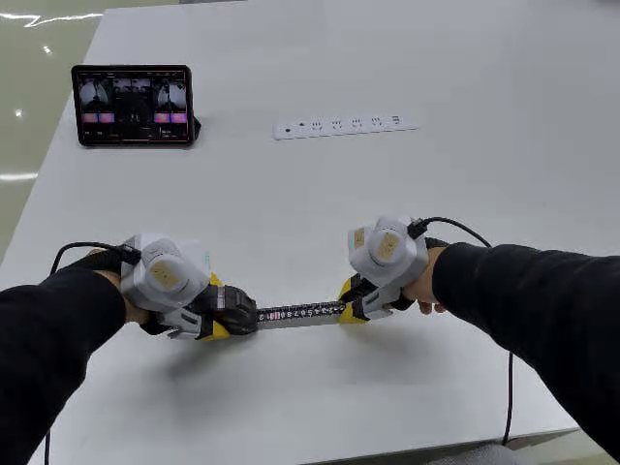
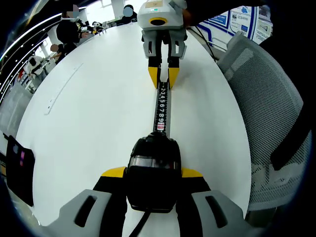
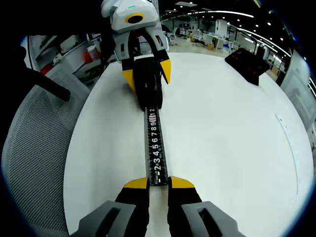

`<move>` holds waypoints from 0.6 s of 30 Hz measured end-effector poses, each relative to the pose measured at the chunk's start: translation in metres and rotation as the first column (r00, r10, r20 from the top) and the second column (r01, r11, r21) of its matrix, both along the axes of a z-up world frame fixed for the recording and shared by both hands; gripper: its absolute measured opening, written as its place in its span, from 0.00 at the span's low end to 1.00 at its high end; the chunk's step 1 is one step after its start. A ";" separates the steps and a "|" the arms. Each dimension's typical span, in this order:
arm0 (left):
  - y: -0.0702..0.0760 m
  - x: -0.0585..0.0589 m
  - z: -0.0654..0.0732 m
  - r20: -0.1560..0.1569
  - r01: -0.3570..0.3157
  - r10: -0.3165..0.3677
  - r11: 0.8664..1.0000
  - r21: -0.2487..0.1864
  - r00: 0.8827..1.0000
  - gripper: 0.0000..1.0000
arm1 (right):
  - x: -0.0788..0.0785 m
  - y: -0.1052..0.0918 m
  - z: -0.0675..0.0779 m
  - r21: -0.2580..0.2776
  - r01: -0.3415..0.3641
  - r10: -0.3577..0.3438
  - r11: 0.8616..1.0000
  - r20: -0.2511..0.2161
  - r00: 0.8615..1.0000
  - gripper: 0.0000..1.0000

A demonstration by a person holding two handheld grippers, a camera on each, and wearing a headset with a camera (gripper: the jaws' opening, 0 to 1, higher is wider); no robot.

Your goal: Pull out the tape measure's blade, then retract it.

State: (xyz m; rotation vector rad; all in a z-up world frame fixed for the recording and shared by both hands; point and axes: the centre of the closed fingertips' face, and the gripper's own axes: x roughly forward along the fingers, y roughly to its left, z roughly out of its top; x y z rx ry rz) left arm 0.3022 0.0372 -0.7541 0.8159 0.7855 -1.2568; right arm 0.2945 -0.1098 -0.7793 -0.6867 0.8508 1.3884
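Tape measure (image 1: 235, 310) sits at the near part of the white surface (image 1: 339, 194), its black case (image 2: 154, 165) clenched between the fingers of the left gripper (image 1: 221, 318); the right gripper (image 1: 347, 312) pinches the tip of the blade (image 1: 300, 312), a short length drawn out; a clean pull likely means drawing straight and level, case firm, tip never slipping.

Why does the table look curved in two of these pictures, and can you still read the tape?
Head view: straight edges, even light, soft shadow under the tape measure, glare streaks on the floor. Left gripper view: fisheye bows the table; the blade reads sharp. Right gripper view: same bowing, numbers crisp, ceiling lights bright.
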 end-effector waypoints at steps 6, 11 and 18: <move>0.000 0.000 0.000 0.000 -0.001 0.001 1.000 0.001 1.000 0.33 | 0.000 -0.005 0.000 -0.003 0.002 -0.002 1.000 -0.002 1.000 0.09; -0.001 0.000 0.000 0.001 0.000 0.000 1.000 0.001 1.000 0.33 | 0.000 -0.009 0.000 -0.007 0.005 -0.005 1.000 -0.003 1.000 0.09; 0.000 0.001 -0.001 -0.001 0.000 0.000 1.000 0.003 1.000 0.33 | 0.001 -0.018 0.000 -0.014 0.009 -0.010 1.000 -0.002 1.000 0.09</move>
